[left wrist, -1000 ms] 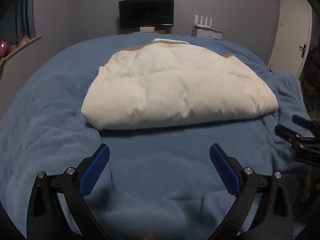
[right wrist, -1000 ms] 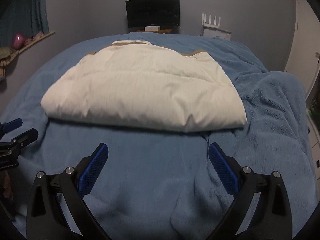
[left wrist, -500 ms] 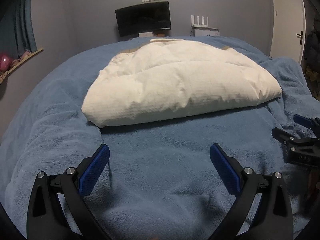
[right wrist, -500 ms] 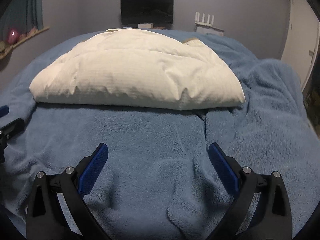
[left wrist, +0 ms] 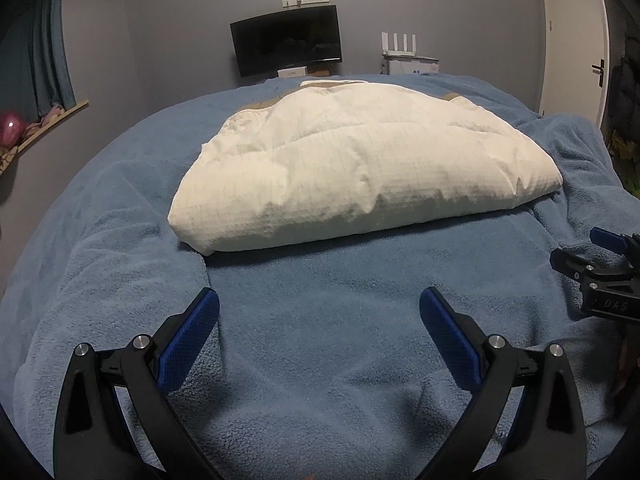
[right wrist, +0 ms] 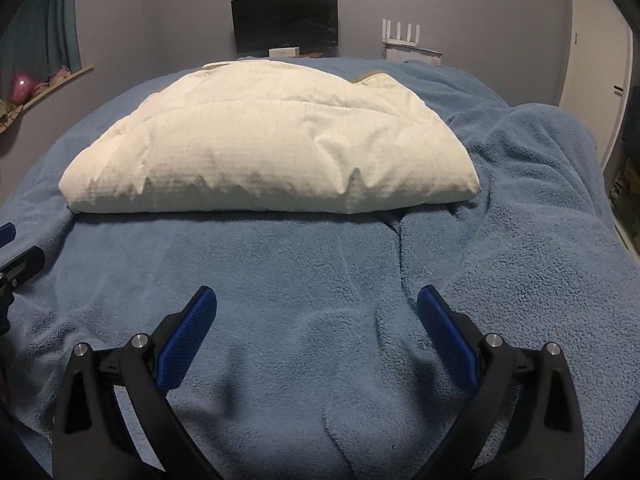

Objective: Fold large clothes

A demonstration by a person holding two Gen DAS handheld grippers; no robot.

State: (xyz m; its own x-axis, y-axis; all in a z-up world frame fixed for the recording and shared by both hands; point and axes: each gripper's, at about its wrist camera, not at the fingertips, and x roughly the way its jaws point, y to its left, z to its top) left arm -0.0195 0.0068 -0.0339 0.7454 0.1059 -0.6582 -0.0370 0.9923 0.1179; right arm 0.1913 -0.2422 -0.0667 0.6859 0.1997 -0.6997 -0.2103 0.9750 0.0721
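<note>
- The left gripper (left wrist: 319,304) is being held with its blue-padded fingers (left wrist: 188,338) spread wide apart; nothing is being gripped between them.
- The right gripper (right wrist: 317,304) is likewise being held wide apart and empty, low over the blue fleece blanket (right wrist: 304,280).
- Each gripper is being caught at the edge of the other's view: the right one at the right edge of the left wrist view, the left one at the left edge of the right wrist view.
- The white quilted garment (left wrist: 360,164) is lying folded into a puffy bundle on the blanket, ahead of both grippers and apart from them.
- A tan lining (left wrist: 316,85) is being shown at the bundle's far edge.
- Creases are being seen in the blanket near the bundle's front corners.
- Beyond the bed, a dark monitor (left wrist: 286,40), a white router (left wrist: 400,46) and a white door (left wrist: 576,40) are being seen against the grey wall, and a teal curtain (left wrist: 44,60) is hanging at the left.
</note>
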